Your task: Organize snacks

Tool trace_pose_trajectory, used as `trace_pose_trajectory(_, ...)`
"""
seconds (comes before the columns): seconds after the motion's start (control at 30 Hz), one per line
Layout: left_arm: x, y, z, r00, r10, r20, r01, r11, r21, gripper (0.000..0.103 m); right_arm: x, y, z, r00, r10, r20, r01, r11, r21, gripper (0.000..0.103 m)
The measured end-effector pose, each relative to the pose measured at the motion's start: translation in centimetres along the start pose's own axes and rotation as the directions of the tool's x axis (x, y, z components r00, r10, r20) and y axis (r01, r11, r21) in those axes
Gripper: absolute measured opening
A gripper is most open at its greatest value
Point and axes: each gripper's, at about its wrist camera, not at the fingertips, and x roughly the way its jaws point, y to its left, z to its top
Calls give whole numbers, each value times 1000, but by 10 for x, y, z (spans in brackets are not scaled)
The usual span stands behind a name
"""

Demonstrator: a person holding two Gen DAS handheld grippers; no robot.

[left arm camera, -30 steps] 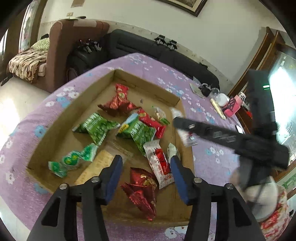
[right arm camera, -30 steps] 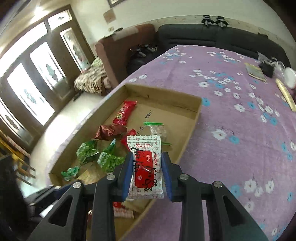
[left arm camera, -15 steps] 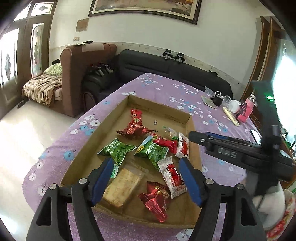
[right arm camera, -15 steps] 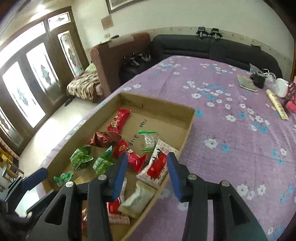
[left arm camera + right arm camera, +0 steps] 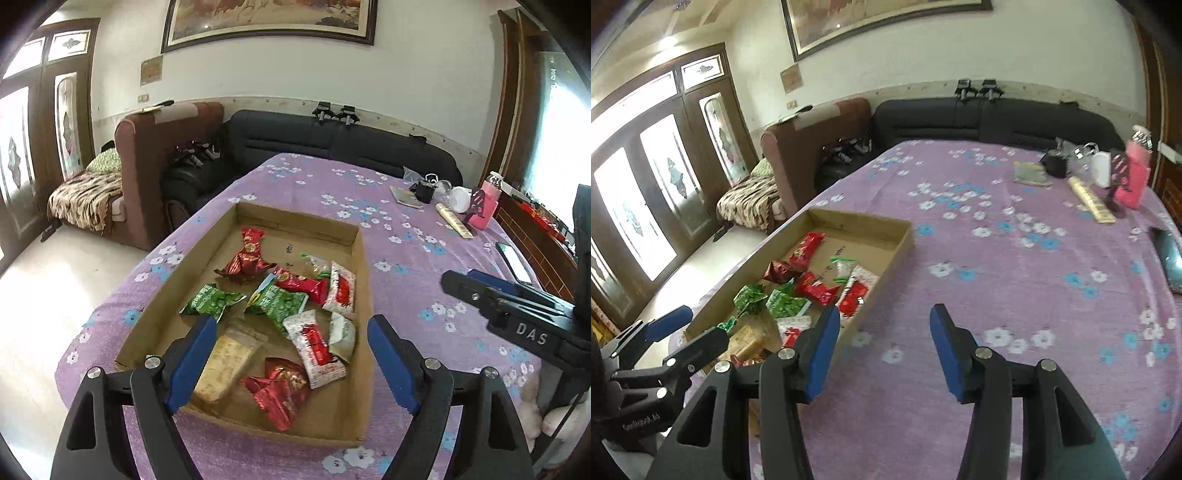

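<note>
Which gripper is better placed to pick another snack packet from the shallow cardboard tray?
Left, probably. The left gripper hangs over the shallow cardboard tray with packets between its opening, empty jaws. The right gripper, also opening and empty, points at the bare purple flowered tablecloth beside the tray.

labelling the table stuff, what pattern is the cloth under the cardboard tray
Purple cloth with small white and blue flowers, clearest in the right wrist view; the cardboard tray sits on it.

Snacks in the cardboard tray (image 5: 364,266)
Left gripper (image 5: 288,354) hangs over it, jaws opening with nothing between; right gripper (image 5: 476,282) alongside
</note>
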Motion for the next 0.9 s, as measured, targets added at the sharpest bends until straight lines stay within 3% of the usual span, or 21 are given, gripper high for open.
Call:
trace_pose_trajectory(0.1,-15,-7,2,999,13,47,-13,1000,8,87,-18,-9,0,999,-13,41,13,1000,8,51)
trace_pose_trajectory(0.2,-42,-10,4,985,69,156,-71,997,5,89,-39,-15,-2,996,-20,88,19,1000,13,56)
trace_pose_trajectory(0.27,-75,-15,5,946,140,292,-145,989,-5,102,-51,-12,-4,994,-17,112,17,1000,1,57)
trace_pose_trajectory(0.33,-105,-19,4,905,160,394,-165,986,-20,103,-61,-5,-8,992,-4,125,7,1000,-28,59)
trace_pose_trajectory(0.43,-133,-19,-6,867,105,487,-108,994,-22,103,-67,11,-14,992,26,127,-17,997,-69,64)
trace_pose_trajectory(0.47,-136,-18,-8,866,89,491,-90,996,-22,103,-68,18,-17,992,47,117,-38,996,-79,64)
trace_pose_trajectory(0.5,-135,-16,-9,877,70,475,-71,997,-16,103,-68,23,-20,992,61,109,-52,995,-86,64)
trace_pose_trajectory(0.53,-130,-12,-8,903,44,428,-38,999,-22,103,-66,30,-24,992,82,93,-73,993,-95,64)
trace_pose_trajectory(0.6,-124,-10,-9,924,17,383,-5,999,-34,103,-62,39,-30,993,102,65,-95,990,-104,64)
trace_pose_trajectory(0.77,-111,-14,-12,946,28,323,-19,999,-31,103,-53,55,-48,992,125,3,-124,985,-124,64)
trace_pose_trajectory(0.9,-92,-28,-14,972,33,234,-31,999,-13,103,-50,51,-54,994,112,-7,-112,987,-116,66)
